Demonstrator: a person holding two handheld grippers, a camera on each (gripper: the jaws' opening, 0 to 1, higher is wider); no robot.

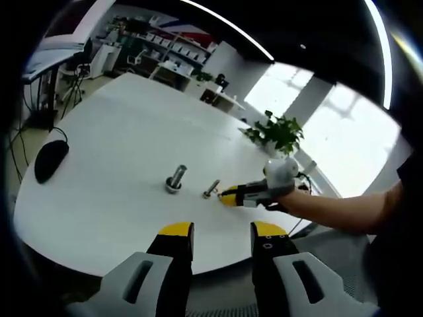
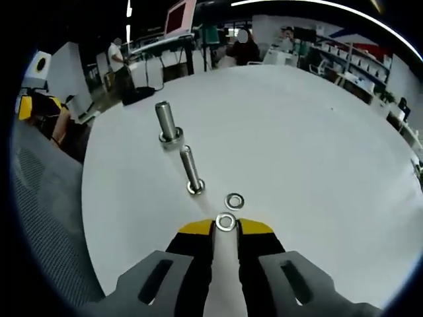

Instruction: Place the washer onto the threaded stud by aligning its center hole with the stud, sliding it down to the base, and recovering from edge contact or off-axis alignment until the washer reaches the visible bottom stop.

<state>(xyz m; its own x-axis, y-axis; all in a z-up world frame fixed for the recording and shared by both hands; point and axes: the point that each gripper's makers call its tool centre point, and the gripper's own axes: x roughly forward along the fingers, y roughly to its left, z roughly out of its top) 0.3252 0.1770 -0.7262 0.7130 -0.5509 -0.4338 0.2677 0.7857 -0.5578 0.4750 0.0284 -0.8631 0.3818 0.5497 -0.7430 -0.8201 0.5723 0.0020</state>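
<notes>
Two threaded studs stand upright on the white table [image 2: 317,132] in the right gripper view: a thicker stud [image 2: 167,123] at upper left of centre and a thinner stud [image 2: 192,170] just below it. Two washers show there: one washer [image 2: 226,222] pinched edge-on between the nearly closed yellow tips of the right gripper [image 2: 225,226], and a loose washer [image 2: 234,201] flat on the table just above, near the thinner stud's base. In the left gripper view, the left gripper [image 1: 222,232] hovers at bottom centre, jaws parted and holding nothing, while a person's forearm [image 1: 344,210] reaches in from the right.
</notes>
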